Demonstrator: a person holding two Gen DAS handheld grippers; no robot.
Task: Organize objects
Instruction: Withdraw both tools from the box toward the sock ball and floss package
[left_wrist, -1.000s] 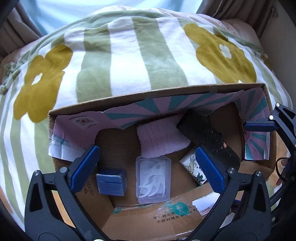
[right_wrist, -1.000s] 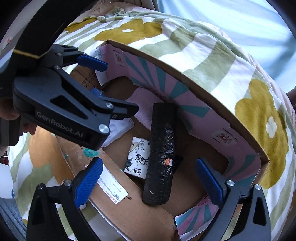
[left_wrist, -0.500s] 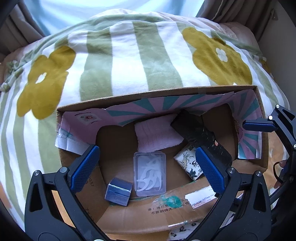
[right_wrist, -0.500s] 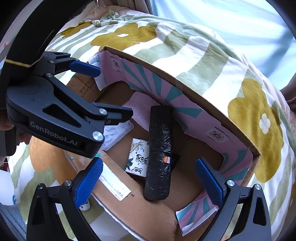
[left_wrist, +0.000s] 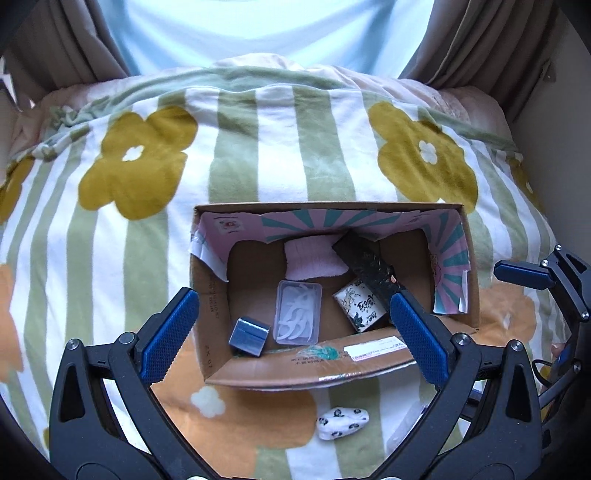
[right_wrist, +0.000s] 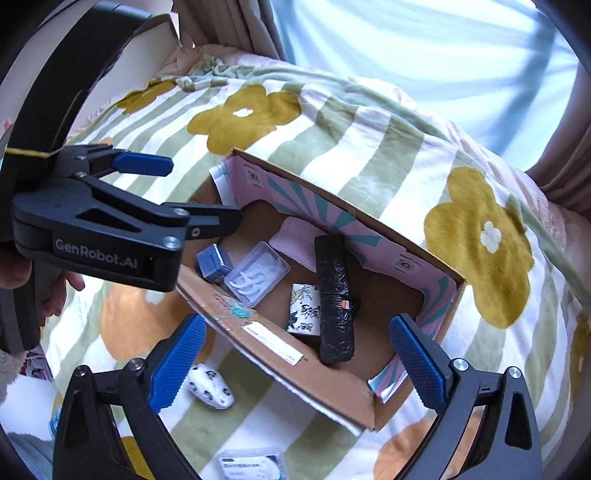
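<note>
An open cardboard box rests on a flowered blanket. Inside lie a small blue box, a clear case of white floss picks, a folded pink cloth, a black roll and a patterned white packet. My left gripper hangs open above the box's near wall, holding nothing. My right gripper is open too, above the box's right side.
A white pouch with black prints lies on the blanket in front of the box. A flat pack with blue print lies nearer still. Curtains and a bright window stand behind the bed. A hand holds the left gripper.
Both grippers have pulled back and up from the box, so it looks smaller and the pouch in front has come into view. The small blue box has tipped over at the box's near left corner.
</note>
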